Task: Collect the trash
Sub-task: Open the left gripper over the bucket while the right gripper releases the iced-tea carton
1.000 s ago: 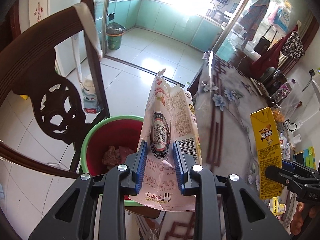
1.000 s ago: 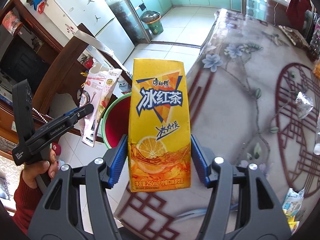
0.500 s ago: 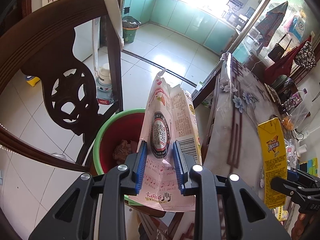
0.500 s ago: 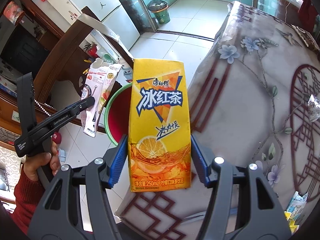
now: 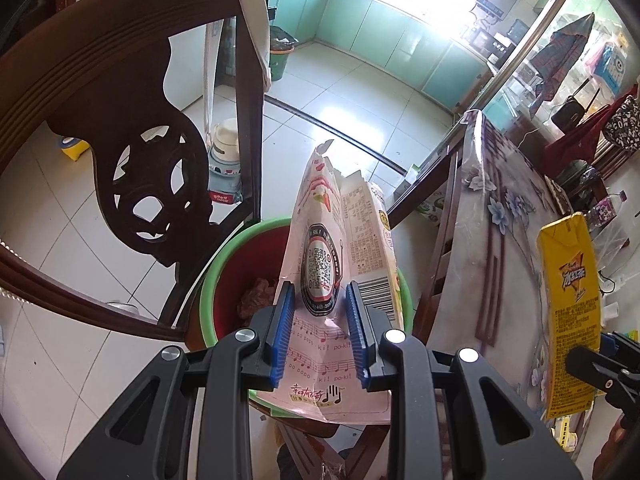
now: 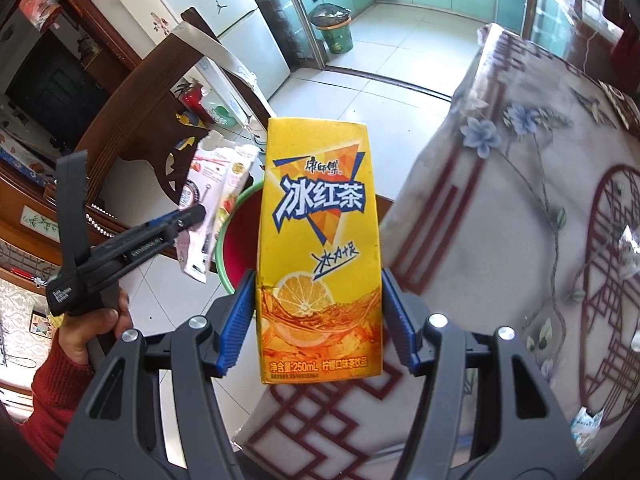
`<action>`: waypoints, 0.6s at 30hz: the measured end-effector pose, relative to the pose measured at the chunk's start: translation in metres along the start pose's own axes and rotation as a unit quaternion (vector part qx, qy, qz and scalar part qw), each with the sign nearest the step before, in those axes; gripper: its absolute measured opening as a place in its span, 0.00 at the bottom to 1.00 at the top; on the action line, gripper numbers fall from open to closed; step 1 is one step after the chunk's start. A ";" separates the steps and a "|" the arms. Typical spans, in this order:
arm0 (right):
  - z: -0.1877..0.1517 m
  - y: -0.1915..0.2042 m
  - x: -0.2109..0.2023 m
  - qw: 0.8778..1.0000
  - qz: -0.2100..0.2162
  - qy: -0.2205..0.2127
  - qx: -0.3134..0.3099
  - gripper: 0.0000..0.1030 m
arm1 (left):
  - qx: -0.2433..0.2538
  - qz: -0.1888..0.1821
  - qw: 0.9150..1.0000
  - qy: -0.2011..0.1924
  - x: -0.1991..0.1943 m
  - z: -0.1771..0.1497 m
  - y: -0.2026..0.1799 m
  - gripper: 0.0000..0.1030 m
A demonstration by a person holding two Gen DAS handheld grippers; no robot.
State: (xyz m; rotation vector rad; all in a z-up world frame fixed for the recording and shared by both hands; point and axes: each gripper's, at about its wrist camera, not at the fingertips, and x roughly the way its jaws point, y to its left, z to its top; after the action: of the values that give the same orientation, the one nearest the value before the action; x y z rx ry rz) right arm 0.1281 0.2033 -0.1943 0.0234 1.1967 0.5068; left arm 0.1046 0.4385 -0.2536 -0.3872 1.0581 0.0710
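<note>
Neither piece is binned yet. The left gripper (image 5: 320,330) pinches a torn pink paper snack box (image 5: 340,256) above the green-rimmed red plastic bin (image 5: 224,264) (apparently holding scraps); the right gripper (image 6: 318,324) clamps a yellow iced-tea carton (image 6: 320,248) over the table's (image 6: 500,200) near corner.

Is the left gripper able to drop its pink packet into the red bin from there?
Probably yes. The left gripper holds the pink packet right over the red bin, whose mouth is open. The chair stands beside it, not across it.
</note>
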 end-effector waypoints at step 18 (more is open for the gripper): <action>0.012 0.013 -0.011 0.999 -0.001 -0.036 -0.015 0.75 | -0.020 0.020 0.999 -0.042 -0.024 0.012 0.005 0.54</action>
State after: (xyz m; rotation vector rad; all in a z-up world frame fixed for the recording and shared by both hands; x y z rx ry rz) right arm 0.1313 0.2140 -0.1759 0.0137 1.1189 0.5177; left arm 0.1013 0.4506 -0.2290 -0.3956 0.9825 0.1424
